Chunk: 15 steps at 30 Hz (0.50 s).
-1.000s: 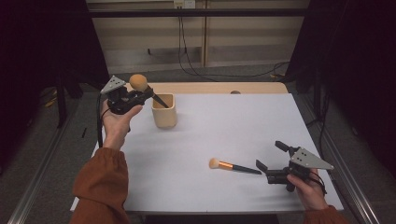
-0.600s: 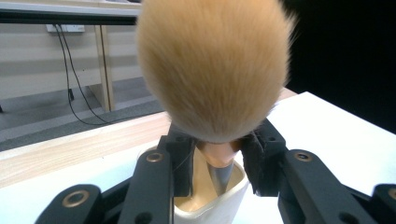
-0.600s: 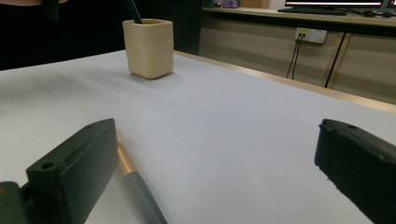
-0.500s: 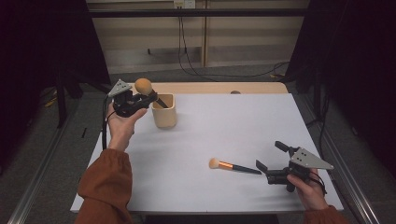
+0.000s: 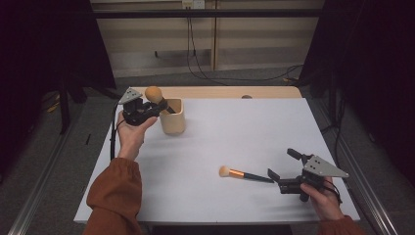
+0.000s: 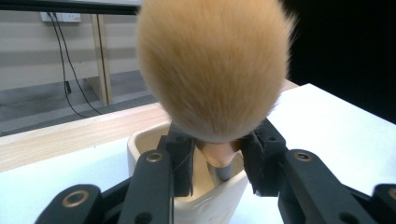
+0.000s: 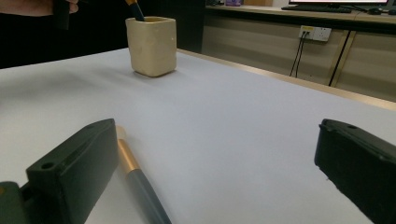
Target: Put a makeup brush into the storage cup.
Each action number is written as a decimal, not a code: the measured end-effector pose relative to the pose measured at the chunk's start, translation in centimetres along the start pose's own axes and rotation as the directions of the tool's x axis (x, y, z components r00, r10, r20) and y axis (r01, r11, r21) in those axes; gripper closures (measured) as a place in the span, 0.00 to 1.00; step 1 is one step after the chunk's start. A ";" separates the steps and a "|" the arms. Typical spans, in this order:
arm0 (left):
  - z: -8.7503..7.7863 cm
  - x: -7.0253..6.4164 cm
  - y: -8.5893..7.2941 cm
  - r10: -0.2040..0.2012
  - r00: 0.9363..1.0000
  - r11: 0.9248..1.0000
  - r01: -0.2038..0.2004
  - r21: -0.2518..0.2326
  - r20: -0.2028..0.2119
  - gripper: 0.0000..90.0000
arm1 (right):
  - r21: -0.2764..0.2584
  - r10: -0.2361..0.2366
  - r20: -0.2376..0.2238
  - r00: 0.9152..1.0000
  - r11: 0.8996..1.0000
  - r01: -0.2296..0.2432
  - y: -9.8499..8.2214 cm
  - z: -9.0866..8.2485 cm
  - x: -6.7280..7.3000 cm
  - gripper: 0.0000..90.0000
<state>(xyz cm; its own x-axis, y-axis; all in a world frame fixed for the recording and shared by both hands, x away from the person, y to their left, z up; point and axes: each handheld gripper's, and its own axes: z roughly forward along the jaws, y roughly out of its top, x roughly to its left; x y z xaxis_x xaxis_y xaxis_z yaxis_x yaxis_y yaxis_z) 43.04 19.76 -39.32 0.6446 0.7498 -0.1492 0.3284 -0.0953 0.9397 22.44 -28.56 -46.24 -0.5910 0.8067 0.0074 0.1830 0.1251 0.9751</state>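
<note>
Rust-orange sleeves point(image 5: 115, 196); black tongs point(image 5: 284, 171) with grey plates.

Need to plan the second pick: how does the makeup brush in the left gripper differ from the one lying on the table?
The held brush has a large round head; the table brush has a small head. The held brush is clamped in the left gripper, handle tilted down into the cream cup; the table brush lies flat and free beside the open right gripper. Both have tan bristles and dark handles.

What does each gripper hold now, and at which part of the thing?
The left gripper holds a brush by its neck, just under the bristles, over the cup. The right gripper holds nothing.
</note>
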 end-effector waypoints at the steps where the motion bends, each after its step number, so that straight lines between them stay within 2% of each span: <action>1: 0.1 0.0 -0.1 0.002 1.000 1.000 -0.002 0.000 0.001 0.74 | 0.001 0.002 0.001 1.000 1.000 -0.002 0.0 0.0 0.0 0.00; 9: 0.7 0.1 -0.3 0.005 1.000 1.000 -0.005 0.020 -0.007 0.74 | 0.002 0.006 0.003 1.000 1.000 -0.006 0.0 -0.1 -0.1 0.00; 15: 1.1 0.4 -0.7 -0.009 1.000 0.999 0.009 0.031 -0.010 0.74 | 0.003 0.005 0.001 1.000 1.000 -0.005 -0.1 0.0 -0.1 0.00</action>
<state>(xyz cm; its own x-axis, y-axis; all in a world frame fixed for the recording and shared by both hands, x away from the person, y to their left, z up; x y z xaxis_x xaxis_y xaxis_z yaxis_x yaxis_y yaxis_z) 43.81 19.40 -40.35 0.6349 0.7570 -0.1547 0.3560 -0.1089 0.9281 22.44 -28.66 -46.28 -0.5893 0.8078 0.0125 0.1886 0.1226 0.9744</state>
